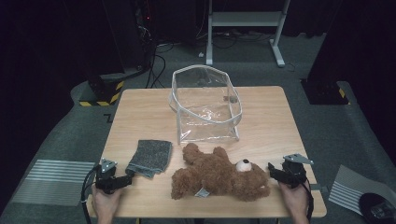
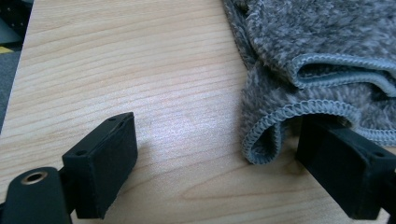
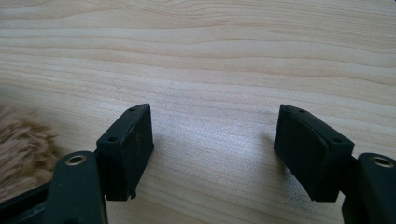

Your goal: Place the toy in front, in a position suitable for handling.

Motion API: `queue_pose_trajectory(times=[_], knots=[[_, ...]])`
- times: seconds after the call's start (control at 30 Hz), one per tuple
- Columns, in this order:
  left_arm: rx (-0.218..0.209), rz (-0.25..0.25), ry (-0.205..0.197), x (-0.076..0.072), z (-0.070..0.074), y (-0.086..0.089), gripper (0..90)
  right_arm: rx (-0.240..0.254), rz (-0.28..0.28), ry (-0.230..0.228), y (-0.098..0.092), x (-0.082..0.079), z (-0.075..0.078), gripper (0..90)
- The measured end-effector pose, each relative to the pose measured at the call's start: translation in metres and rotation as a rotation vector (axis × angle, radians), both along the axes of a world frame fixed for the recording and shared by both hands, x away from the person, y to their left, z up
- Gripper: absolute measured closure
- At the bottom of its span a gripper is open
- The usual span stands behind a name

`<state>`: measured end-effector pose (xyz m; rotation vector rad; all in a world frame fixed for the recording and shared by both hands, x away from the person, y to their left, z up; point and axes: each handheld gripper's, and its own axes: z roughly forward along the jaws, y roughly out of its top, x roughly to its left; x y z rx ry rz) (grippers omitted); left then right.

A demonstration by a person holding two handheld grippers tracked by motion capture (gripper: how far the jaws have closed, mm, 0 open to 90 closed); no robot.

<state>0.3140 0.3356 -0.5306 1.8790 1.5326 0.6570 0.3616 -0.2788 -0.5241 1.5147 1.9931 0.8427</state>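
A brown teddy bear [image 1: 219, 177] lies on its back near the front of the wooden table [image 1: 261, 121]. To its left rests a folded grey towel [image 1: 150, 157]. Behind them stands a clear plastic bag [image 1: 205, 105], open at the top. My left gripper [image 1: 122, 181] rests open at the front left, its jaws astride the towel's near corner [image 2: 266, 140] without pressing it. Over at the front right, my right gripper [image 1: 274, 173] is open beside the bear's head, and brown fur [image 3: 23, 149] shows at the left of the right gripper view.
Beyond the table, the grey floor holds a white desk frame [image 1: 245, 28], black stands with yellow-black bases [image 1: 100, 91] and loose cables. Bare wood lies to the left and right of the bag.
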Motion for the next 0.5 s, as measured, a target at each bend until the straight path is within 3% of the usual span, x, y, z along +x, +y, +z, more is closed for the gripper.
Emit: queue_pose_trajectory(times=[0.5], knots=[[-0.001, 0.005, -0.004, -0.0001, 0.0002, 0.0006, 14.2, 0.004, 0.003, 0.005, -0.0007, -0.0003, 0.0004, 28.3]])
